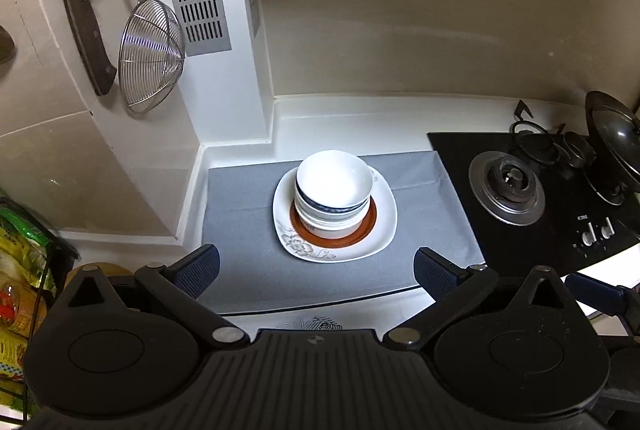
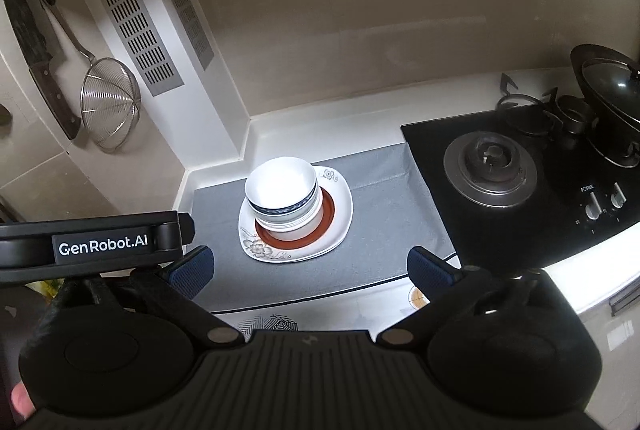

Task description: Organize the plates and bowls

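Now both grippers hang above the counter with nothing between their fingers. The left gripper (image 1: 316, 268) has its jaws spread wide and empty, and the right gripper (image 2: 310, 268) likewise stands fully released; each shows two blue-padded fingers.

All the crockery sits in one pile on the grey mat (image 1: 240, 230), near the inner corner of the white counter (image 1: 352, 121). At the bottom lies one square white plate with a flower print (image 1: 376, 230). On it rests one round plate with a brown-red rim (image 1: 370, 226). On that plate stand nested bowls (image 1: 332, 185): the top one is white inside, one beneath it bears a dark blue band, and at least one more white bowl shows under these; the exact count of bowls cannot be told.

Right of the mat is one black gas hob (image 1: 560, 230) with two knobs (image 1: 598, 232), one bare burner (image 1: 508, 185) in front and one wok with a glass lid (image 1: 616, 137) farther right. On the left wall hang one wire skimmer (image 1: 152, 57) and one cleaver (image 1: 84, 13). Two slotted vent grilles (image 2: 134, 21) are set in the white column.
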Demonstrator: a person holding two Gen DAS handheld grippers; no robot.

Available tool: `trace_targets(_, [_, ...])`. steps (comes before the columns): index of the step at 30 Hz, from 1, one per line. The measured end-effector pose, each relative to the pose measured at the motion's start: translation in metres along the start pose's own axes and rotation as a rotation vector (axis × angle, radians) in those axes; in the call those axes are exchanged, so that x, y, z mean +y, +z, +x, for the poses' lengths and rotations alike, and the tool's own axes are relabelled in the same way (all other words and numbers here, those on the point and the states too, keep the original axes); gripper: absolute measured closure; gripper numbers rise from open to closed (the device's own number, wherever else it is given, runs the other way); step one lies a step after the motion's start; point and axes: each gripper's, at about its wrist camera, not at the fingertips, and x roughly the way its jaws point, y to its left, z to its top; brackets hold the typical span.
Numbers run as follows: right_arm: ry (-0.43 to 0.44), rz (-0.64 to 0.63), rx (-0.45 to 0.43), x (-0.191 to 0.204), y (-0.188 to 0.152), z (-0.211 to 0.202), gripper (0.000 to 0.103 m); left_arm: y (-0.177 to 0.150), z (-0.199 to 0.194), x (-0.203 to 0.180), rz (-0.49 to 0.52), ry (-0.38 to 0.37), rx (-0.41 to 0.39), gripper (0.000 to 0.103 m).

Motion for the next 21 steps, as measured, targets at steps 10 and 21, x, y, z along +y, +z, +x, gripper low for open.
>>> trace_targets(10, [-0.042, 0.002, -0.004, 0.0003, -0.0072, 0.0007, 0.0, -0.0044, -0.0031, -0.0053, 0.028, 0.002, 0.006, 0.0])
trace_targets(21, [-0.063, 0.005, -0.004, 0.0023, -0.0108, -0.0021, 0.0, -0.0055, -0.0037, -0.0062, 0.051, -0.004, 0.012, 0.0])
